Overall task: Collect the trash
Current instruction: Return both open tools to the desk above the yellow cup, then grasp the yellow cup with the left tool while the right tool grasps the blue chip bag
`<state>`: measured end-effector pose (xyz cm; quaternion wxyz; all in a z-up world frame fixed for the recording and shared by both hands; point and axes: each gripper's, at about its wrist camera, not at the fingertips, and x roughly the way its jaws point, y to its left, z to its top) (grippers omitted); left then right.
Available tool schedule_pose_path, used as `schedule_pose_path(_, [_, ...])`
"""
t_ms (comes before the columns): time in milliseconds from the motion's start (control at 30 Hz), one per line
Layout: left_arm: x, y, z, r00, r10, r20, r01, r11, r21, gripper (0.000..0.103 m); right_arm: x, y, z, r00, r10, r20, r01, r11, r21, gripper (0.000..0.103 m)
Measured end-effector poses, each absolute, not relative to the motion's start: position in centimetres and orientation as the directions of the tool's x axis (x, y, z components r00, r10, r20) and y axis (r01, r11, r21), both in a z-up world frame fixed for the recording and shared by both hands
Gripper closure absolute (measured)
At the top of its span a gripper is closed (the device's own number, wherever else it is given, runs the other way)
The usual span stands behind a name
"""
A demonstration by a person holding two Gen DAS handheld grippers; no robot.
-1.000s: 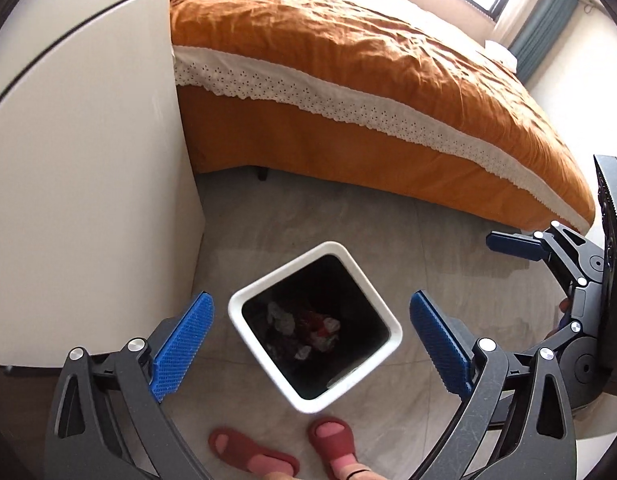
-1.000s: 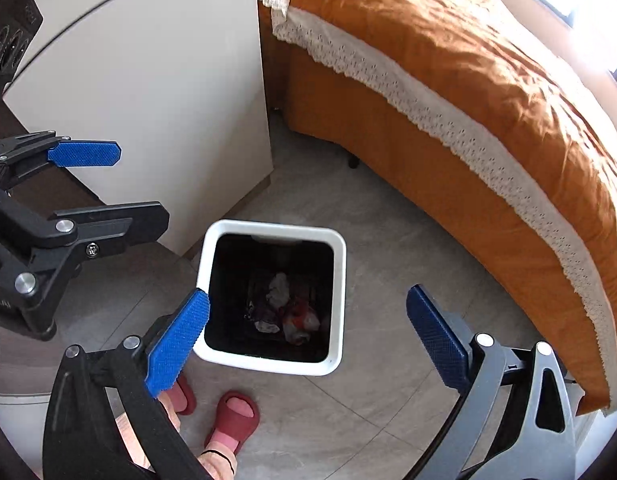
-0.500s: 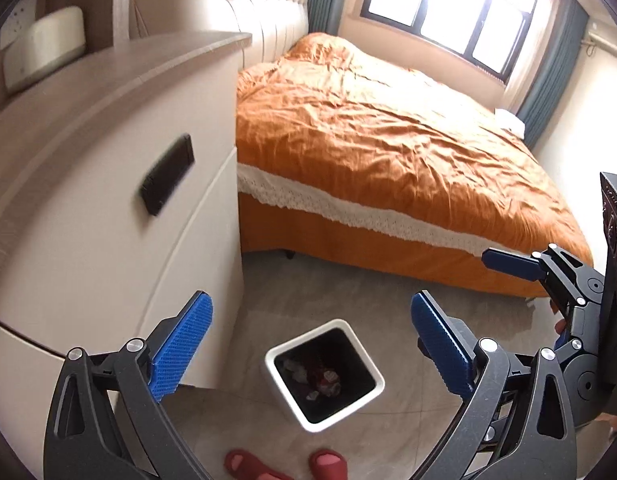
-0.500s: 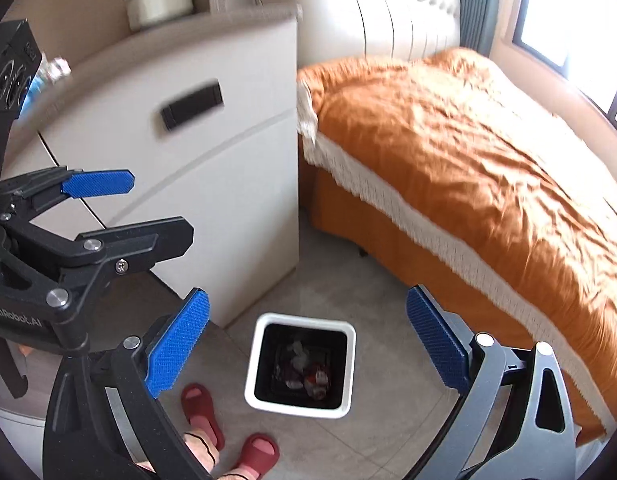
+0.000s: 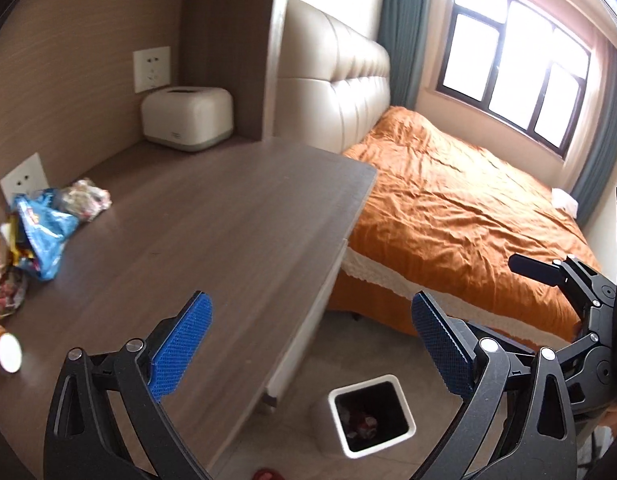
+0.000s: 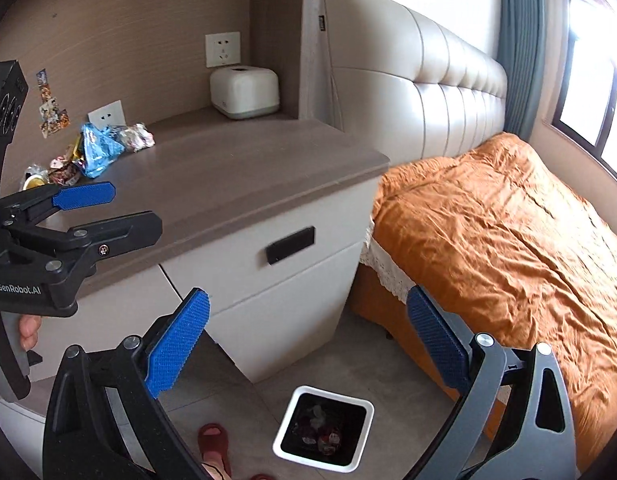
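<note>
Crumpled snack wrappers lie at the back left of a brown tabletop (image 5: 228,216): a blue bag (image 5: 40,232), a pale wrapper (image 5: 86,200) and a red-patterned one (image 5: 4,292). The right wrist view shows the same blue bag (image 6: 96,146) and pale wrapper (image 6: 138,136). A white square bin (image 5: 362,382) with trash inside stands on the floor below the tabletop edge; its rim (image 6: 336,394) shows low in the right view too. My left gripper (image 5: 308,336) is open and empty, over the tabletop's near edge. My right gripper (image 6: 308,336) is open and empty, above the bin.
A cream tissue box (image 5: 187,118) sits at the tabletop's back corner under a wall socket (image 5: 151,69). A small orange bottle (image 5: 4,352) lies at the left edge. White drawers (image 6: 268,272), the orange bed (image 6: 500,240) and a red slipper (image 6: 214,440) surround the bin.
Both grippers rose and tilted up from looking down into the bin to tabletop height. The bin slid to the bottom of the views and the wrappers came into sight. Both stayed open.
</note>
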<state>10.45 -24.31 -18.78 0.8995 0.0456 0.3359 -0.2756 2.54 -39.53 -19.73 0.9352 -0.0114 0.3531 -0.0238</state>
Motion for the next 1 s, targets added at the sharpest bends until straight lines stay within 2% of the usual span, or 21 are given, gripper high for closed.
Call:
schedule_pose_path(167, [11.2, -18.2, -17.4, 0.722, -0.325, -0.611, 0.365, 0.929, -0.063, 0.005, 5.8, -35.4, -17.6, 0.783, 0.044, -0.621, -0.089, 0.995, -0.042, 0.005])
schedule_pose_path(300, [12.0, -12.3, -17.1, 0.769, -0.176, -0.614, 0.162, 0.984, -0.079, 0.005, 8.5, -31.6, -16.2, 0.794, 0.132, -0.594, -0.197, 0.979, -0.045, 0.005])
schedule_pose_path(467, [12.2, -6.9, -17.5, 0.779, -0.018, -0.627, -0.042, 0.996, -0.08, 0.005, 12.4, -26.1, -15.7, 0.776, 0.241, -0.582, -0.332, 0.942, -0.053, 0.005])
schedule_pose_path(633, [13.7, -3.5, -18.2, 0.753, 0.09, -0.652, -0.173, 0.983, -0.064, 0.005, 15.8, -21.2, -15.3, 0.756, 0.321, -0.571, -0.429, 0.901, -0.061, 0.005])
schedule_pose_path(833, [16.4, -0.7, -19.9, 0.693, 0.123, -0.71, -0.282, 0.953, -0.109, 0.005, 20.4, -16.8, -15.9, 0.736, 0.35, -0.579, -0.457, 0.888, -0.044, 0.005])
schedule_pose_path(900, [17.0, 0.2, -20.7, 0.671, 0.087, -0.736, -0.307, 0.937, -0.169, 0.005, 22.1, -15.9, -16.1, 0.723, 0.362, -0.588, -0.457, 0.889, -0.015, 0.005])
schedule_pose_path(1000, [17.5, 0.6, -21.5, 0.65, 0.084, -0.756, -0.329, 0.927, -0.18, 0.005, 24.1, -14.9, -16.7, 0.704, 0.372, -0.605, -0.461, 0.887, 0.009, 0.005])
